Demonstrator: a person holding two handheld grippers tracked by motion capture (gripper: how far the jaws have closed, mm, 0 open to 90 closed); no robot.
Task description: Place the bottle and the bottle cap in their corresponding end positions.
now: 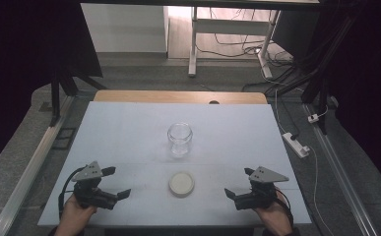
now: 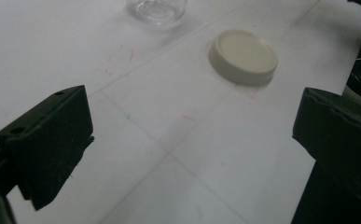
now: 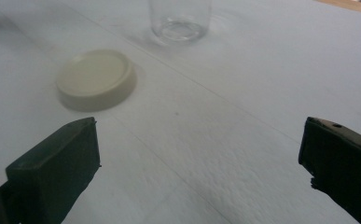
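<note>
A clear glass jar [image 1: 180,139] stands upright and uncapped at the middle of the white table [image 1: 129,128]. Its cream round lid [image 1: 181,184] lies flat on the table in front of it. In the left gripper view the lid [image 2: 243,57] lies ahead to the right, with the jar's base [image 2: 156,10] at the top edge. The right gripper view has the lid [image 3: 96,80] ahead to the left and the jar [image 3: 180,19] beyond it. My left gripper [image 1: 119,183] is open near the front left edge. My right gripper [image 1: 238,183] is open at the front right. Neither holds anything.
The table's far wooden edge [image 1: 178,96] has a small hole. A white power strip [image 1: 296,144] and cables lie on the floor to the right. White desk legs [image 1: 193,44] stand behind the table, dark stands at both sides.
</note>
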